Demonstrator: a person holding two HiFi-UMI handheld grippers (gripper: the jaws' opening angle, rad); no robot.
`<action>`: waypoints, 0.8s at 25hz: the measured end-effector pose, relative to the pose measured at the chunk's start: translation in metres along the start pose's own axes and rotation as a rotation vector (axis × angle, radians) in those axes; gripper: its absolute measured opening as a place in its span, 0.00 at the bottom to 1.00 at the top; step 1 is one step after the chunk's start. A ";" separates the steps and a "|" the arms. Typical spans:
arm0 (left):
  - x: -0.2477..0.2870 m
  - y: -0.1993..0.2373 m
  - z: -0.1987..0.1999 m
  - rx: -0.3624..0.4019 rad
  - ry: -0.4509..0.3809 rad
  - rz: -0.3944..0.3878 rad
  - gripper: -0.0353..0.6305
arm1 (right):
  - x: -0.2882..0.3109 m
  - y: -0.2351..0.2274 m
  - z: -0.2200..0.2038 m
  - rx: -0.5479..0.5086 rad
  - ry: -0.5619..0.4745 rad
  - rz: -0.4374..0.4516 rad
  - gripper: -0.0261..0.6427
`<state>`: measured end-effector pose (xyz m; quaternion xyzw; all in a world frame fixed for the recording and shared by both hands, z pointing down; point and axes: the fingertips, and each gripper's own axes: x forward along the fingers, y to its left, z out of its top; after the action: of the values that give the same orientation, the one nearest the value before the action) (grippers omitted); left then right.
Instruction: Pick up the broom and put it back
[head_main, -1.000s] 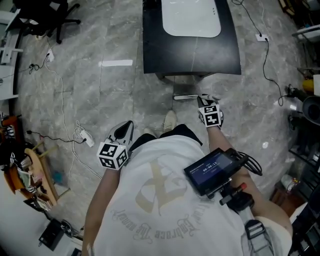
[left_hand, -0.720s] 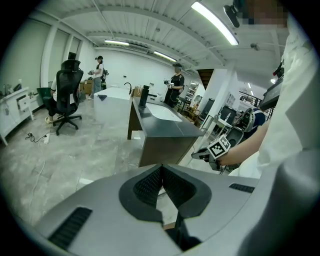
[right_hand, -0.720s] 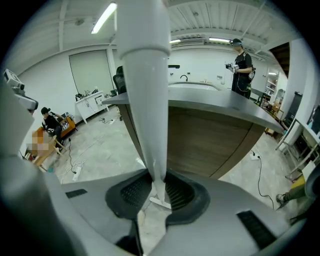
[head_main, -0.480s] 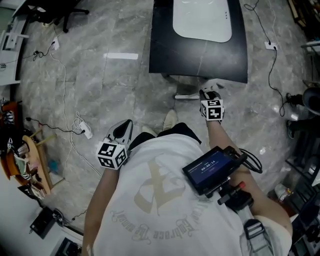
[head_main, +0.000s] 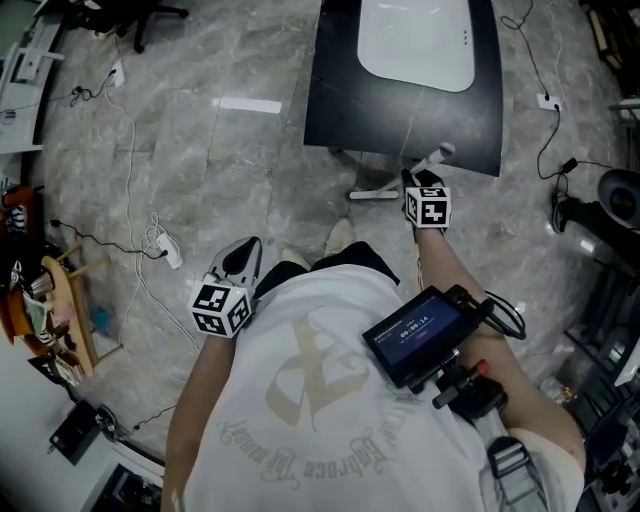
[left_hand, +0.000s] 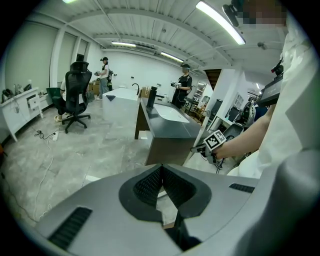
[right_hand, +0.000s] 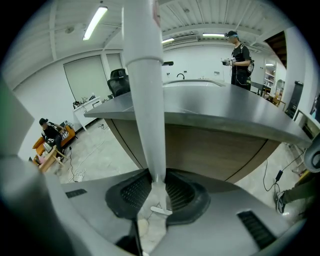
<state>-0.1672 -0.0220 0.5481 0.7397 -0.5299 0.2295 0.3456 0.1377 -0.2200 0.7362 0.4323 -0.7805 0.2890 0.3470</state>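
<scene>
The right gripper (right_hand: 159, 186) pinches the white broom (right_hand: 149, 100) by its pole, which runs up between the jaws, close to the near edge of the dark counter (head_main: 400, 110). The left gripper (left_hand: 161, 186) is pressed together and empty, low at the person's left side.

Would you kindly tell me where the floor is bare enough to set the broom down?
The widest bare floor lies between the dark counter and the power strip, around the white strip. A smaller patch lies between the right claw and the black stand. The left edge is crowded with cables and a wooden chair.
</scene>
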 end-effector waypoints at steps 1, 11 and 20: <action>0.001 0.002 0.001 -0.001 0.000 0.006 0.07 | 0.004 -0.001 0.002 -0.001 0.001 0.002 0.18; -0.007 0.004 -0.004 -0.003 -0.010 0.014 0.07 | -0.001 0.007 0.003 0.001 -0.006 0.019 0.19; -0.030 0.003 -0.014 0.015 -0.032 -0.038 0.07 | -0.036 0.033 0.002 0.023 -0.045 0.021 0.24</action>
<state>-0.1793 0.0069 0.5367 0.7559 -0.5193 0.2150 0.3356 0.1222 -0.1890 0.7016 0.4344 -0.7894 0.2916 0.3211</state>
